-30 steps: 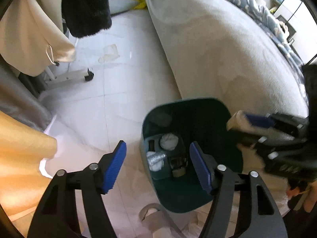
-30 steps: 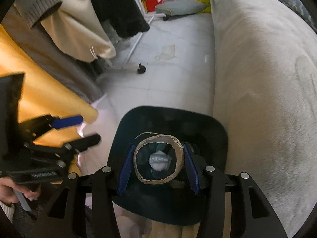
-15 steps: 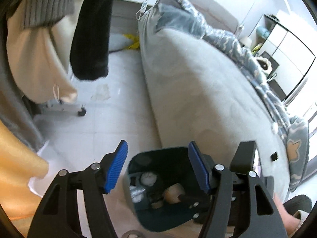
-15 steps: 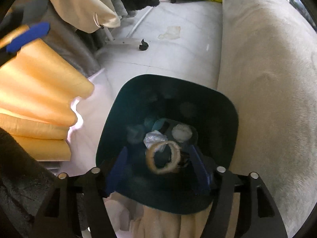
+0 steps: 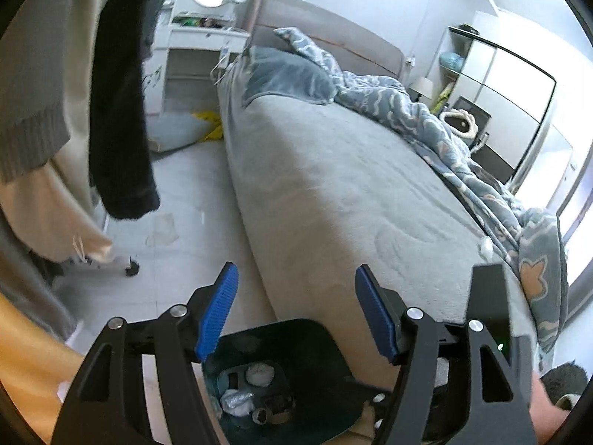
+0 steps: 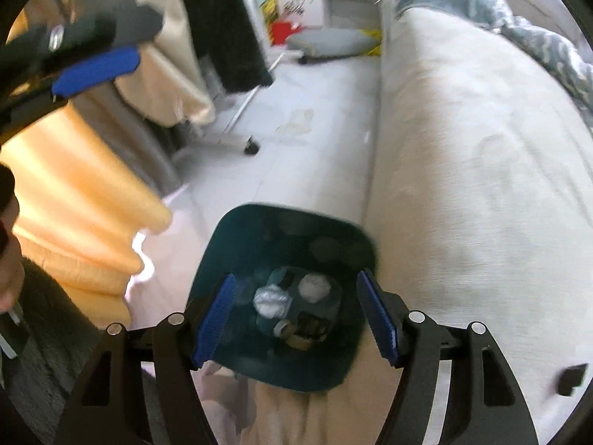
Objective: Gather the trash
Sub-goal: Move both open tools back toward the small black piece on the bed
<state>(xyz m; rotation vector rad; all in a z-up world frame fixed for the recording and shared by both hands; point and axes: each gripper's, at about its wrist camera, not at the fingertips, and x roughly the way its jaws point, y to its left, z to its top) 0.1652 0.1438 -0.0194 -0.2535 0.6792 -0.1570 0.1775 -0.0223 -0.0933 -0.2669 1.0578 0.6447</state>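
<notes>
A dark teal bin (image 6: 259, 215) stands on the floor against the bed. It holds a white paper ball (image 6: 314, 286), a foil wad (image 6: 272, 300) and a cardboard tape ring (image 6: 292, 333). My right gripper (image 6: 296, 278) hangs above the bin mouth with its jaws opening and nothing between them. My left gripper (image 5: 295, 274) is higher up, over the far rim of the bin (image 5: 296, 328); its jaws are opening and are also empty. Its blue pad (image 6: 96, 68) shows at the upper left of the right wrist view. A crumpled scrap (image 5: 163, 228) lies on the floor further off.
A grey bed (image 5: 333, 193) with a blue quilt (image 5: 407, 100) runs along the right. Hanging clothes (image 5: 118, 111) on a wheeled rack (image 6: 252, 146) and an orange curtain (image 6: 74, 185) line the left. A cushion (image 6: 326, 42) lies at the far end of the tiled aisle.
The cardboard tape ring left my right gripper and dropped into the bin; those jaws widened. Both grippers rose, and the left one tipped up so the bed fills its view.
</notes>
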